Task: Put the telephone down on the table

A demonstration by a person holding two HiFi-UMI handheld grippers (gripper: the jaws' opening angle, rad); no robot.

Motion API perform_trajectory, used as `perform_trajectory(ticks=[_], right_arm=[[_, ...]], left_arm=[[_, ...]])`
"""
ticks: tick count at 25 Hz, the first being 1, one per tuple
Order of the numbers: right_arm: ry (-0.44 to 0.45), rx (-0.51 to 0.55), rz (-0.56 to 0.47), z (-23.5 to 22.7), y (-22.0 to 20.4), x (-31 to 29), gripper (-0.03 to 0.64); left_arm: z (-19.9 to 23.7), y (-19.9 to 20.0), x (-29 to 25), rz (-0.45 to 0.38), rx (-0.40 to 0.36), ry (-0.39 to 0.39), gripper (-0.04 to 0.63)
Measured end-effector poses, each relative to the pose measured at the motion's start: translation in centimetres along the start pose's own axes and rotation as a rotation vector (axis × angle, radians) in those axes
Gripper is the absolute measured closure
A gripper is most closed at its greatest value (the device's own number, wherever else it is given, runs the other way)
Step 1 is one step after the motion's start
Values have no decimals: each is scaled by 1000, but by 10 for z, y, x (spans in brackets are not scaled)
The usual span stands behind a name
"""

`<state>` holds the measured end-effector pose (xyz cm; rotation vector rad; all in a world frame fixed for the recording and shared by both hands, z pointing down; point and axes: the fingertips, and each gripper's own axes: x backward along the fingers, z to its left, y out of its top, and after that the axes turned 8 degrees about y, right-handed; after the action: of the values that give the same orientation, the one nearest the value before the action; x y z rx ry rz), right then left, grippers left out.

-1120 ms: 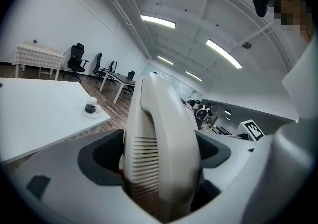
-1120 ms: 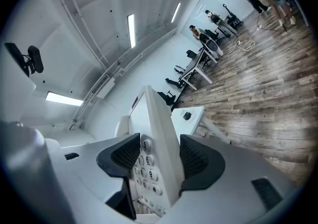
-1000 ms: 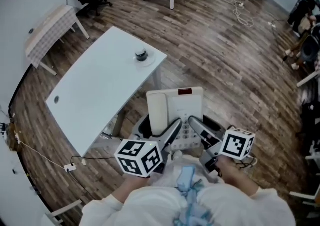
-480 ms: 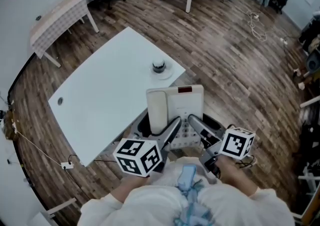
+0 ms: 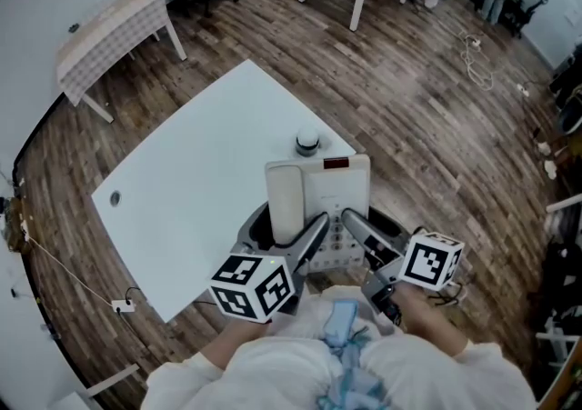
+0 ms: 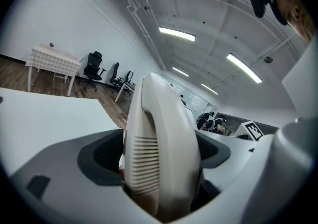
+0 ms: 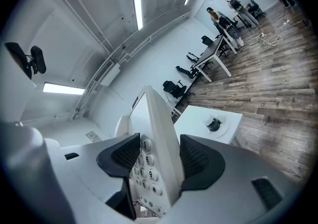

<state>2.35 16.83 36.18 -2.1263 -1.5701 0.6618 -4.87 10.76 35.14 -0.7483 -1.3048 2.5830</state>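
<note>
Table [image 5: 195,185] now sits closer under telephone [image 5: 320,188], clamped by left tool [image 5: 312,234] and right tool [image 5: 356,228].

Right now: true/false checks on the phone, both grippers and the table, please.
1. The telephone rests on the table. False: both grippers hold it up in the air.
2. The left gripper is shut on the handset side. True.
3. The right gripper is open and empty. False: it is shut on the keypad side.
4. A small dark round thing sits on the table. True.
5. The handset is off its cradle. False: it lies in place on the telephone.
</note>
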Motion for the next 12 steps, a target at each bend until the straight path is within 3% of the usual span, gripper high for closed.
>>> perform_trajectory(ticks=[12], right_arm=[[40,26,49,2,20,-82,348]], left_arm=[[60,50,-18,-46,18,43,183]])
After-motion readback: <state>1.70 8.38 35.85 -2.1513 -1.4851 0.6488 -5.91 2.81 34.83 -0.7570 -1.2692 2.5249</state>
